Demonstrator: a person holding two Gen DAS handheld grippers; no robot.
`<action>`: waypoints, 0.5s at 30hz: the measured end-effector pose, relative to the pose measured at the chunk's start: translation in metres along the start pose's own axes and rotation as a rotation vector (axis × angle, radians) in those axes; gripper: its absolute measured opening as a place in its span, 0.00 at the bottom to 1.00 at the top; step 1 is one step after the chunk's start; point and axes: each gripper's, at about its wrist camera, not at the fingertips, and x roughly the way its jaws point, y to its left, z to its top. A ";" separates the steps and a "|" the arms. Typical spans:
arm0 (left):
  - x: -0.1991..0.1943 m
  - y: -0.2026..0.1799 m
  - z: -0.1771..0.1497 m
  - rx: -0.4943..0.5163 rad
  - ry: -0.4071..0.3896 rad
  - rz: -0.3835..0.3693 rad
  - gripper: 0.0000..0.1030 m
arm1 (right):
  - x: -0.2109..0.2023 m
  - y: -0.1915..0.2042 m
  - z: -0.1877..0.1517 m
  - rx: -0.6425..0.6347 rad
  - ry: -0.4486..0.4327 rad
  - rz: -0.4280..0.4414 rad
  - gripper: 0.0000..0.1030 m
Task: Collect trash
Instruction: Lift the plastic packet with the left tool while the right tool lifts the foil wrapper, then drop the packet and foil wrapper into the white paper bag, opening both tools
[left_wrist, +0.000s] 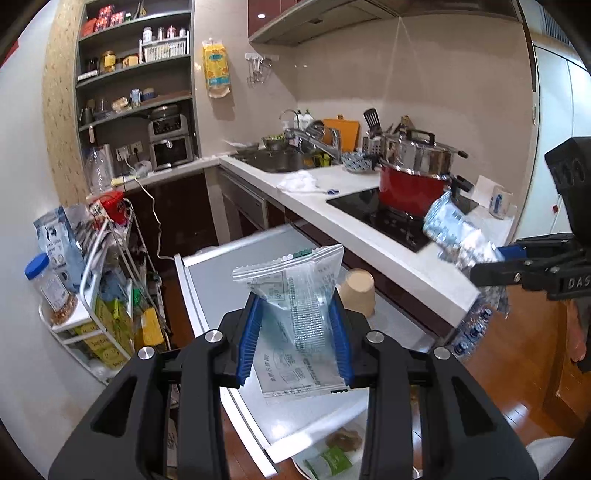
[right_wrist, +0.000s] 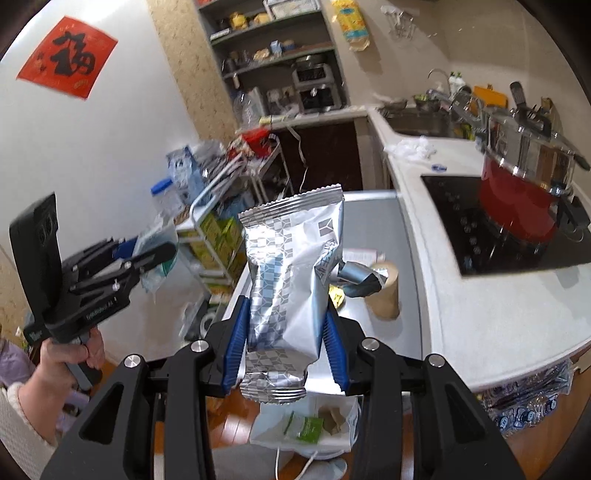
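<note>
- The clear printed wrapper (left_wrist: 295, 314) is pinched between the blue pads of the left claw (left_wrist: 295, 332), which is closed on it. The packet stands upright in the air above a grey tabletop (left_wrist: 221, 273), its crimped top edge uppermost.
- The silver patterned wrapper (right_wrist: 288, 280) is clamped in the right claw (right_wrist: 284, 336), whose pads press on its lower half. It too stands upright over the same grey surface.
- Two wrappers are held in all, one in each claw.
- One paper cup (right_wrist: 386, 291) lies on its side on the grey tabletop, just beyond the silver wrapper. A crumpled bit of foil sits against it.
- Both claws tilt downward and forward. In the right wrist view the left claw appears at the left edge, held by a hand (right_wrist: 70, 354) with a pale fuzzy sleeve below it.
- In the left wrist view the right claw (left_wrist: 491, 258) reaches in from the right edge with its silver packet.
- Below the grey tabletop, on the wooden floor, one white bag (right_wrist: 306, 424) holds a green packet and brown paper scraps.
- On the white kitchen tabletop (left_wrist: 362, 221) stands one red pot (left_wrist: 410, 188) with one steel pot stacked on it.
- One wire rack (left_wrist: 107, 295) of packets stands at the left wall.
</note>
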 end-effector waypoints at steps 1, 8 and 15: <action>0.000 -0.002 -0.004 0.000 0.014 -0.008 0.35 | 0.002 0.001 -0.004 0.002 0.016 0.004 0.37; 0.018 -0.030 -0.052 0.011 0.184 -0.097 0.35 | 0.032 -0.001 -0.046 0.008 0.185 0.014 0.37; 0.057 -0.047 -0.123 0.035 0.399 -0.151 0.35 | 0.089 -0.015 -0.110 0.033 0.408 0.015 0.37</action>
